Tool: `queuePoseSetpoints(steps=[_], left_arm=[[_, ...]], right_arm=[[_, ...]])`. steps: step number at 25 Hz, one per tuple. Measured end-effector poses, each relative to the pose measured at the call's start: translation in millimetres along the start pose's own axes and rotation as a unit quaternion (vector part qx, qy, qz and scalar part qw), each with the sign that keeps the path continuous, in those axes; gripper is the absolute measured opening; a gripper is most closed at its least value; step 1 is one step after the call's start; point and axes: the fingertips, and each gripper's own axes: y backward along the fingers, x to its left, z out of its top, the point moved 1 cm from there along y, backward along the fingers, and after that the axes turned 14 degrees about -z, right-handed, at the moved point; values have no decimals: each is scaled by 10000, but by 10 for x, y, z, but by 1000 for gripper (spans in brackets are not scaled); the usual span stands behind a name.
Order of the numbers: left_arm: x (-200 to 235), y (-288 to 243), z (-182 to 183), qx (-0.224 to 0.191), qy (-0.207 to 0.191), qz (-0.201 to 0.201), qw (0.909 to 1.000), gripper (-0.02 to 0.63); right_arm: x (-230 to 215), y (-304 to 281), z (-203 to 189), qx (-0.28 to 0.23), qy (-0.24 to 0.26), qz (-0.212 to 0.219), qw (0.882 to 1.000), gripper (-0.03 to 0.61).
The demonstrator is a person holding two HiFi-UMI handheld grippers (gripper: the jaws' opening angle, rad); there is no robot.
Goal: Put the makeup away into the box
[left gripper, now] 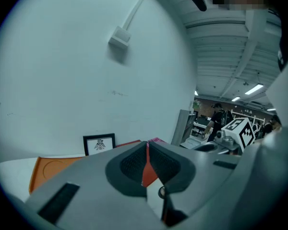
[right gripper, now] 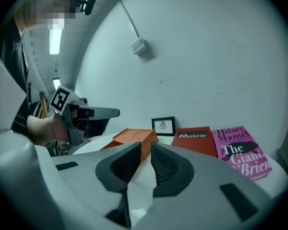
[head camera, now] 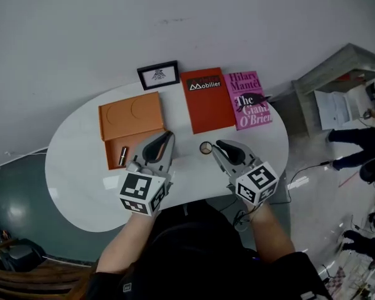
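Head view: the person's forearms run out of the frame at the lower edge. The left gripper and right gripper point forward over the white oval table. A small round compact lies just beside the right gripper's tip, outside the open orange box. A lipstick-like tube sits in the box's tray. Behind stand a framed picture, a red book and a pink book.

Left gripper view: the jaws are clenched with nothing between them. The gripper's body hides most of the table, and the compact peeps out below.

Right gripper view: the jaws are pressed nearly together and hold nothing. The compact is hidden. The box lies ahead, against a white wall.
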Motion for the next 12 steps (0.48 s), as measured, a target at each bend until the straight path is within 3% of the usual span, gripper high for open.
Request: queuePoseSetpoints(steps=[1, 3, 4, 12], left_arm=[[-25, -61, -54, 67, 24, -27, 10000, 26], [-58, -151, -159, 211, 59, -55, 9997, 26], [-66, -189, -205, 276, 75, -61, 9996, 26], [-39, -437, -555, 575, 333, 40, 9978, 26]], right_arm=[[-40, -32, -104, 81, -23, 0, 10000, 50], [-122, -101, -296, 221, -84, -68, 9997, 152], [-162, -140, -381, 278, -96, -109, 9995, 171], [-285, -516, -1091, 940, 372, -322, 9944, 229]])
